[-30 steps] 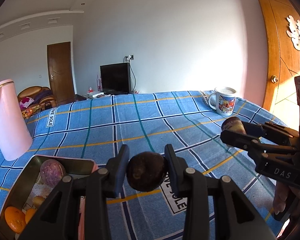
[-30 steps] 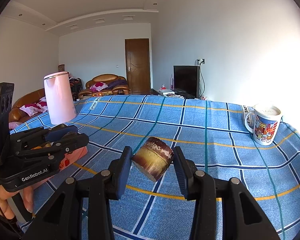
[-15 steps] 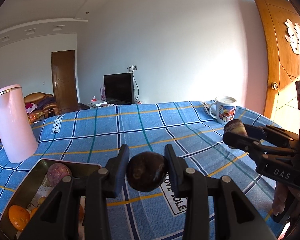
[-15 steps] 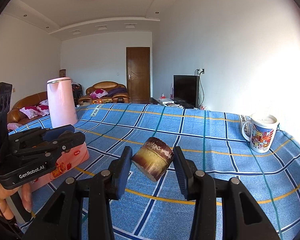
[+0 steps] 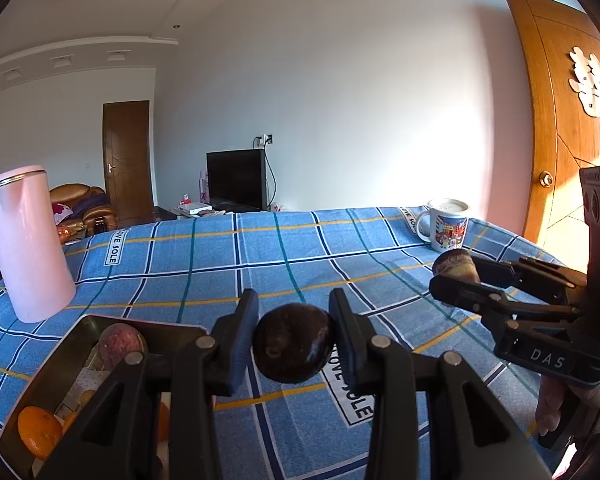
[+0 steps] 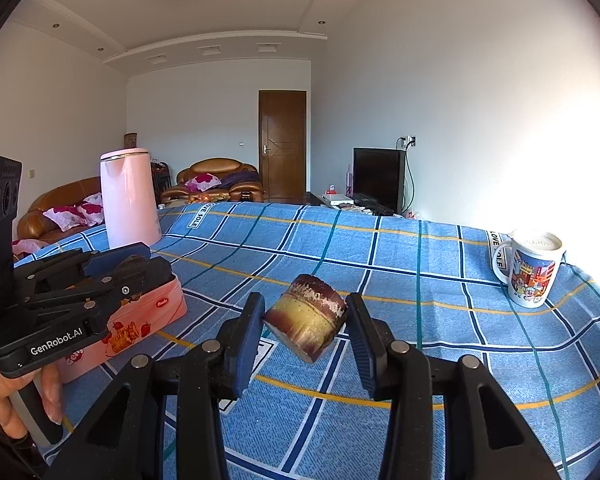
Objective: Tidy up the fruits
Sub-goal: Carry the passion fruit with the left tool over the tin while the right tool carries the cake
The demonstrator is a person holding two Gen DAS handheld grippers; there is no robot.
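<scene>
Both grippers sit above the counter (image 5: 284,248), which is covered in a blue plaid cloth.

Left gripper (image 5: 293,336): I see its fingers (image 5: 242,332) clamped on a dark round fruit (image 5: 294,348), one pad on each side, the fruit clear of the cloth. Below and left of these fingers lies an open tin box (image 5: 60,364). Inside it are a purplish round fruit (image 5: 121,342) near the far end and an orange (image 5: 40,432) at the near end; more orange pieces are half hidden behind the gripper frame.

Right gripper (image 6: 305,326): its fingers (image 6: 247,328) are closed on a short cylindrical piece (image 6: 306,322), yellow side with a dark crusted end, tilted, held off the cloth. From this view the pink box side sits left of the fingers, under the left gripper.

Beyond the left fingers, far left, stands a pink kettle (image 5: 28,244). A printed mug (image 6: 530,270) stands far right of the right fingers, near the counter edge.

A hand (image 6: 16,400) grips the left tool's handle.
</scene>
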